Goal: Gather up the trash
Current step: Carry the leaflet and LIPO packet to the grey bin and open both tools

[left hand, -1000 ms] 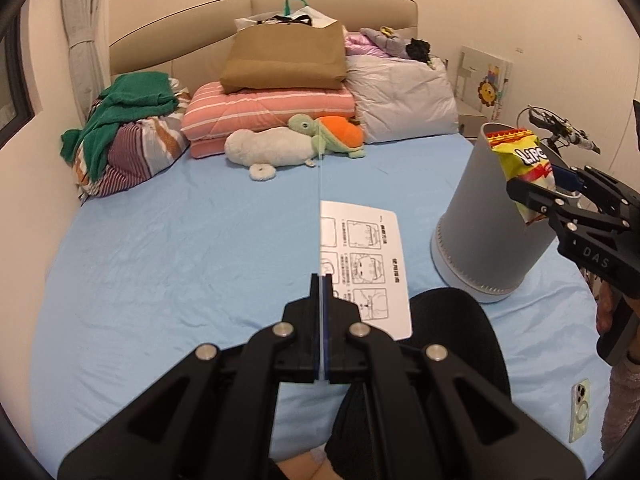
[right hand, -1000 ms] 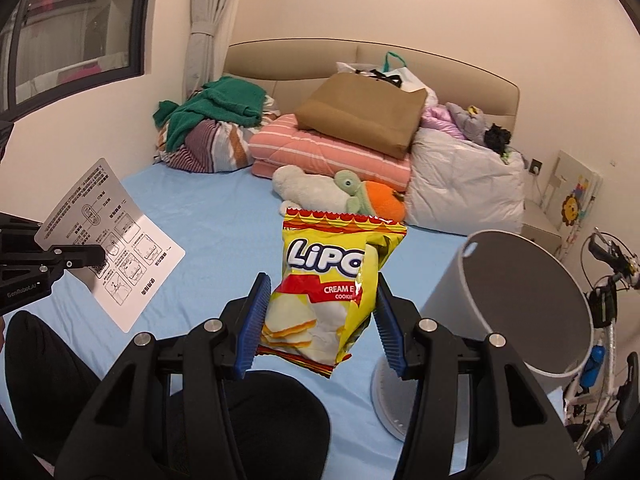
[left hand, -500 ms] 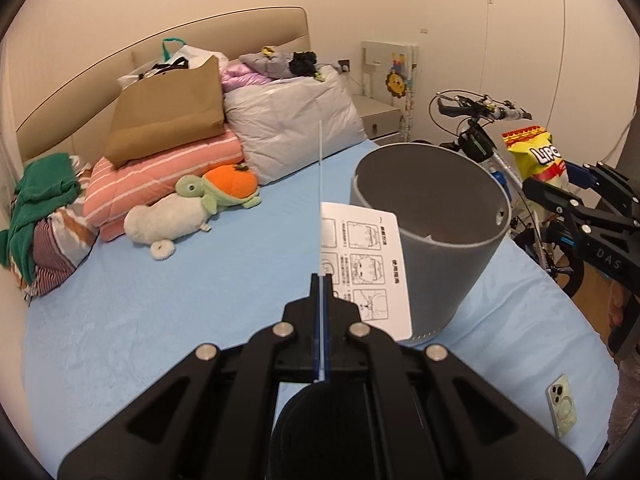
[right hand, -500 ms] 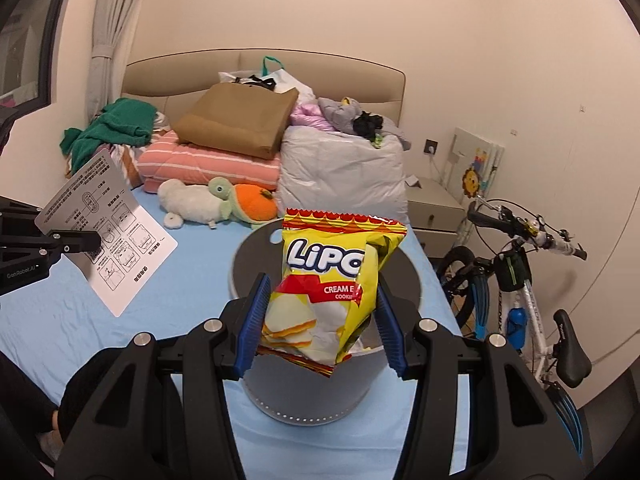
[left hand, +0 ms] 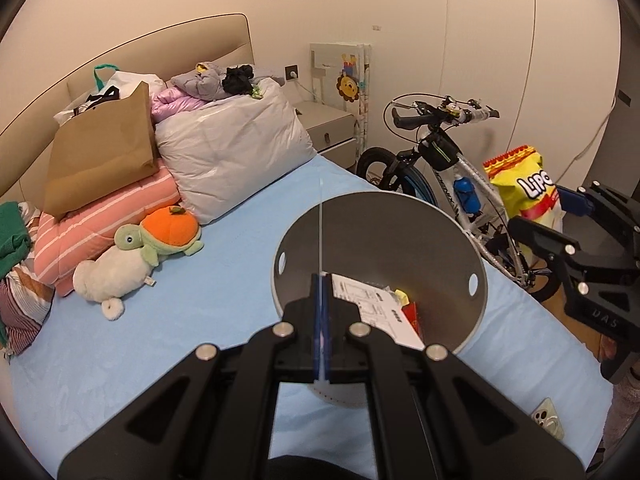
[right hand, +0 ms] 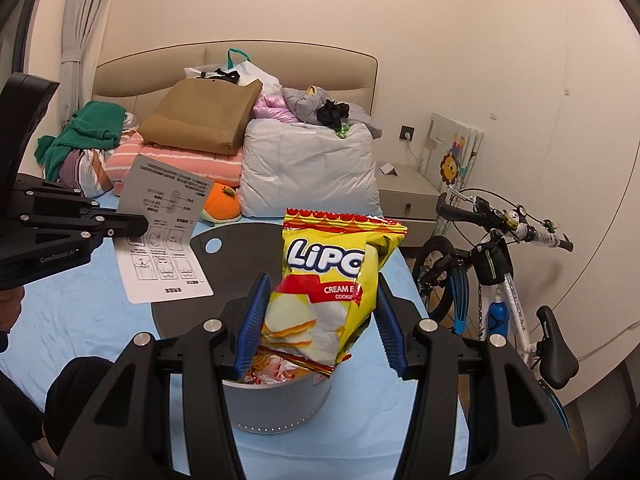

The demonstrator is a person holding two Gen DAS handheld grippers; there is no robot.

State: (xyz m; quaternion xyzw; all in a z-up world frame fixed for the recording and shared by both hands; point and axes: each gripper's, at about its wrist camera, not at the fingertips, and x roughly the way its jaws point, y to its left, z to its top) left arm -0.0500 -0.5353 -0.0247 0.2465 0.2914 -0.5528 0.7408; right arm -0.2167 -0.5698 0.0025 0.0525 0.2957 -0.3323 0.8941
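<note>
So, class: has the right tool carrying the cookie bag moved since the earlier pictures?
Yes. The right tool with the cookie bag has swung from beside the grey bin to above its opening.

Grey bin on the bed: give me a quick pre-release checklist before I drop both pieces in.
1. Left gripper shut on the instruction sheet: ok.
2. Right gripper shut on the Lipo cookie bag: ok.
3. Grey bin upright, mouth open: ok.
4. Room inside: some wrappers at the bottom, space above: ok.
5. Sheet above the mouth: ok in the left wrist view; the right wrist view leaves part past the rim, cannot tell.
6. Bag above the mouth: cannot tell; in the left wrist view it sits right of the rim.
</note>
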